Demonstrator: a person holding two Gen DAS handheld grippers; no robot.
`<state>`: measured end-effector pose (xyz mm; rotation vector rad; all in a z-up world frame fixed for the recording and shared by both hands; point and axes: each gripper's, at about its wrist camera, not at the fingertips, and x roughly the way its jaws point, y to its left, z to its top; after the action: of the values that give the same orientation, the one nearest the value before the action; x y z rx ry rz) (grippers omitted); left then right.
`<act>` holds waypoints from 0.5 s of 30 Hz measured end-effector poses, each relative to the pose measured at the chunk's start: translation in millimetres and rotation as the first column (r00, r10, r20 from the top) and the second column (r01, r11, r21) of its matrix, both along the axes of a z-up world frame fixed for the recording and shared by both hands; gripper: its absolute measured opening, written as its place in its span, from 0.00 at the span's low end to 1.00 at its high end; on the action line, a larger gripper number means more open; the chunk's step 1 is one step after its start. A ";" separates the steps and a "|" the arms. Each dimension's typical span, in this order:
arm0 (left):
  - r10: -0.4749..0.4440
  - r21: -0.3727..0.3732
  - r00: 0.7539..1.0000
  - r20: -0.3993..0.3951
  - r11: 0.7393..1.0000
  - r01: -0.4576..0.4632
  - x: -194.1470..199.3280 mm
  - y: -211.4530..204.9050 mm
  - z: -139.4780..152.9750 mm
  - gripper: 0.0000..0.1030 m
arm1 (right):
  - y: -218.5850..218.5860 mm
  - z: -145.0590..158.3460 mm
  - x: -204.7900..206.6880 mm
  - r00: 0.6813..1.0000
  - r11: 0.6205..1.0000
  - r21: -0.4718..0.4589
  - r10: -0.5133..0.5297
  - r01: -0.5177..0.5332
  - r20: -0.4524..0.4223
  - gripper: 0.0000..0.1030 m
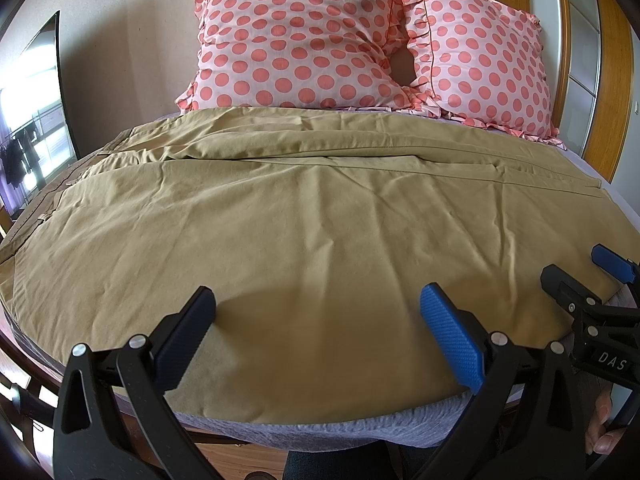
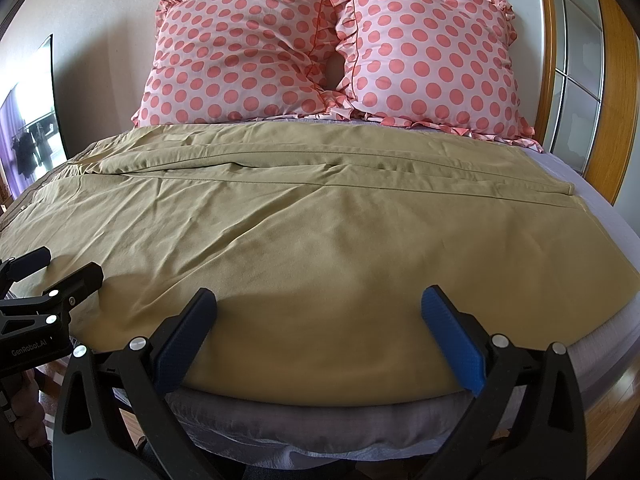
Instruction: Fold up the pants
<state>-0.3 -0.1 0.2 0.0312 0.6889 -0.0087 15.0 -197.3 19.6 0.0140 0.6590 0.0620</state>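
Khaki pants (image 1: 304, 216) lie spread across the bed, waistband at the left, legs running to the right; they also fill the right wrist view (image 2: 320, 232). One leg lies folded over the other, with a seam line across the middle. My left gripper (image 1: 316, 312) is open and empty, just above the pants' near edge. My right gripper (image 2: 318, 312) is open and empty over the near edge further right. The right gripper shows at the right of the left wrist view (image 1: 580, 276); the left gripper shows at the left of the right wrist view (image 2: 68, 268).
Two pink polka-dot pillows (image 1: 296, 40) (image 2: 432, 52) lean against the wall at the head of the bed. The grey sheet (image 2: 320, 424) hangs over the near bed edge. A wooden door frame (image 2: 612, 80) stands at the right, a window (image 1: 28, 120) at the left.
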 end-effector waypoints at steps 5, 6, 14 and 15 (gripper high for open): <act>0.000 0.000 1.000 0.001 1.000 0.000 0.0 0.0 0.0 0.98 | -0.9 0.1 0.3 1.000 1.000 -0.001 0.002 -0.002 -0.004 0.99; -0.001 0.001 1.000 0.001 1.000 0.001 -0.1 -0.1 0.0 0.98 | -1.3 0.3 0.7 1.000 1.000 -0.002 0.008 -0.008 -0.007 0.99; -0.020 0.050 0.998 0.053 0.999 0.017 -1.9 8.7 26.2 0.98 | -68.9 71.9 61.5 0.998 0.998 -0.008 -0.066 0.066 -0.015 0.99; -0.023 0.058 0.997 0.078 0.998 0.019 -2.5 10.0 32.7 0.98 | -84.9 84.9 75.9 0.994 0.994 0.003 -0.107 0.107 -0.013 0.99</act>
<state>-2.8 9.9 33.0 0.0937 0.6103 -0.0077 90.8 -282.1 104.5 0.0530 0.6704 -0.0400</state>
